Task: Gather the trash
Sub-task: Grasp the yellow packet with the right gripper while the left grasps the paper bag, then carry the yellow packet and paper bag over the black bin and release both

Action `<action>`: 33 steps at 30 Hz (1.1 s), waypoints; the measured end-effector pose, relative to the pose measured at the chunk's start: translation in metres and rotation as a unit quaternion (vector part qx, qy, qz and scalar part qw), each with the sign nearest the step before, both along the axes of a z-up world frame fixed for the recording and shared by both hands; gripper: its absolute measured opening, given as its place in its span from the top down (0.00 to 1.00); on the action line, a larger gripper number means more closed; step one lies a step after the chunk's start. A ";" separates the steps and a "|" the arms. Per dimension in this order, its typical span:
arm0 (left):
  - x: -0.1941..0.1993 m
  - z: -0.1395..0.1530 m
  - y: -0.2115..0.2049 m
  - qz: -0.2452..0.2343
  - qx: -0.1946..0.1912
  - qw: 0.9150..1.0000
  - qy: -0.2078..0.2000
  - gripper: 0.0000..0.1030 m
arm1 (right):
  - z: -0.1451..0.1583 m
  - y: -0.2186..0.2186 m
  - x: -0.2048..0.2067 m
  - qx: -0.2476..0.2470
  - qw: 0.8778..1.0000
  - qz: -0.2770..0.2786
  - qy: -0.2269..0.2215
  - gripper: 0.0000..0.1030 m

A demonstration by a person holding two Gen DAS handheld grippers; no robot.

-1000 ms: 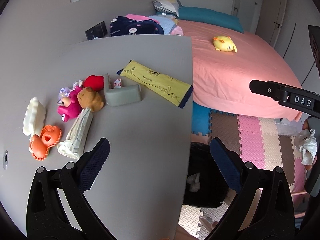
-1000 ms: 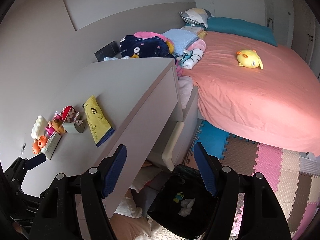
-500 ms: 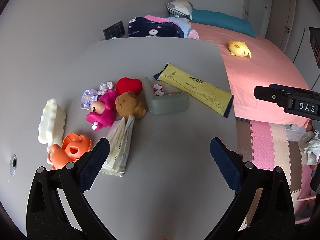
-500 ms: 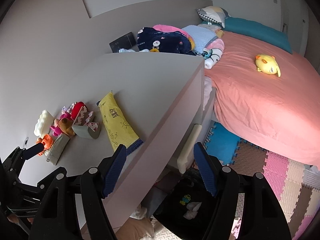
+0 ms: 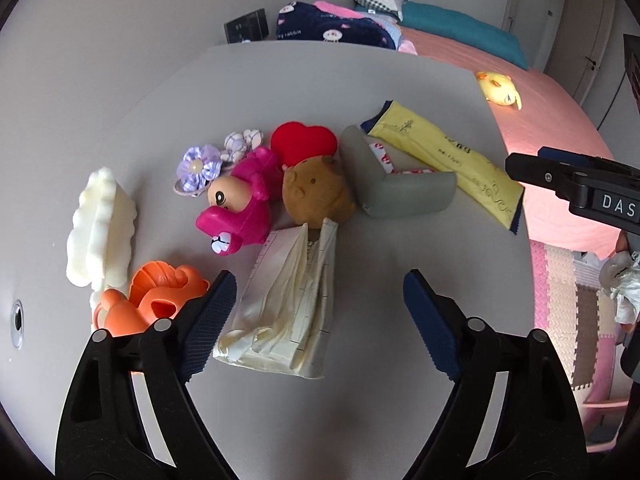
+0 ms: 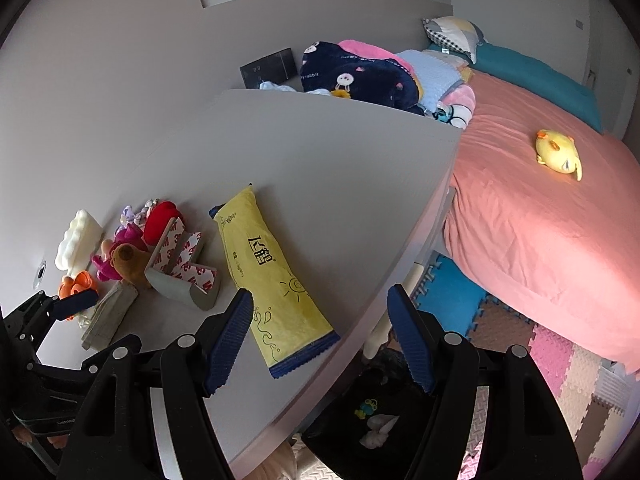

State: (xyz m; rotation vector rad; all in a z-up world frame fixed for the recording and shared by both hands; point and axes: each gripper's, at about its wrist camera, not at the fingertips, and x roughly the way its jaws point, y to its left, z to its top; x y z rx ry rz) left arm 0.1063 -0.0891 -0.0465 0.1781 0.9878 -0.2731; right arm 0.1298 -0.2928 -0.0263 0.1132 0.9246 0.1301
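Observation:
A crumpled cream wrapper (image 5: 286, 304) lies on the grey desk (image 5: 360, 80), between the fingers of my open, empty left gripper (image 5: 320, 312), just ahead of them. A yellow snack bag (image 6: 268, 272) lies near the desk's edge; my open, empty right gripper (image 6: 320, 336) hovers over its near end. The bag also shows in the left wrist view (image 5: 448, 156). A black trash bin (image 6: 372, 420) with some scraps inside stands on the floor below the desk edge.
Toys sit beside the wrapper: a pink figure (image 5: 240, 200), a brown bear (image 5: 316, 192), a red heart (image 5: 304, 140), orange pieces (image 5: 156, 296), a white foam piece (image 5: 100, 228), a grey corner guard (image 5: 392, 184). A pink bed (image 6: 540, 208) lies right.
My left gripper has moved left and in over the desk, bringing the cream wrapper between its fingers. My right gripper has risen from over the bin to above the yellow bag.

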 end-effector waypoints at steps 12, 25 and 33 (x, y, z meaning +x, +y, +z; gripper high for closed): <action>0.011 -0.007 0.019 0.011 -0.017 1.000 0.012 0.41 | -0.017 0.024 0.028 -0.012 1.000 0.023 0.012 0.36; 0.010 -0.007 0.020 0.014 -0.008 1.000 0.003 0.41 | -0.018 0.042 0.030 0.014 0.997 0.069 0.021 0.76; 0.009 -0.005 0.023 0.027 -0.020 0.999 -0.005 0.68 | -0.009 0.041 0.009 0.028 0.997 0.064 0.014 0.94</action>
